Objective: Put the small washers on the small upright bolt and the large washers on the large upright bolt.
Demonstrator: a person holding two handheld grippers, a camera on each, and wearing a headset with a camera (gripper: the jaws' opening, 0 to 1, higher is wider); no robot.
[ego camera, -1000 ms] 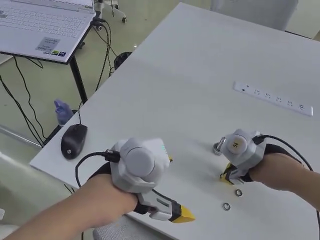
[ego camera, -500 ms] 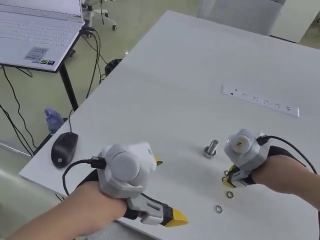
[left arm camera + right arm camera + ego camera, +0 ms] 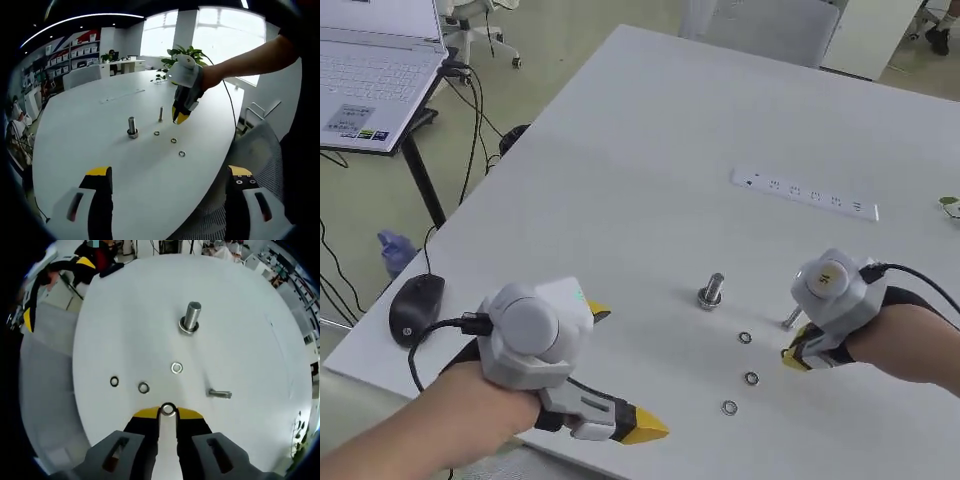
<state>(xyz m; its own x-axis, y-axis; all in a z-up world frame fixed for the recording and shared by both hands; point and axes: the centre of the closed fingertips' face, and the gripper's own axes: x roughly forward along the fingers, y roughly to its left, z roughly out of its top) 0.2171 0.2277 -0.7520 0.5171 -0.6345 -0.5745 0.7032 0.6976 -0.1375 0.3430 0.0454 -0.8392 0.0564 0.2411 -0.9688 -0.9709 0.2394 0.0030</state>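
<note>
Right gripper [image 3: 168, 416] is clamped on a held washer [image 3: 168, 409]. The ring sits btwn the yellow tips w/ the jaws nearly together. In the head view the right gripper [image 3: 798, 355] points tips-down over the white table [image 3: 650, 150], just beside the small bolt [image 3: 790, 320]. Can't tell if the ring touches the tabletop.

Small bolt stands upright, thin and bare, as the left gripper view shows [image 3: 160, 114]. Large bolt [image 3: 711, 291] is upright too, near it on the side toward the left gripper, w/ a wider ring at its base. Whether that ring is the bolt's head or a washer, can't tell.

Three washers lie flat on the table, apart from each other, in a loose line running from the bolts toward the table edge:
- First loose washer [image 3: 745, 338] is closest to the bolts, roughly btwn them.
- Second loose washer [image 3: 751, 378] is further out.
- Third loose washer [image 3: 729, 407] is nearest the edge.

Too small to sort into small vs large.

Left gripper [image 3: 623, 371] is released, its jaws spread wide w/ nothing btwn them. It is held near the table edge, well apart from the bolts.

Power strip [image 3: 804, 193] lies further back on the table. Mouse [image 3: 415, 308] is at the table's corner, and a laptop [image 3: 370, 80] sits on a separate stand beyond.
</note>
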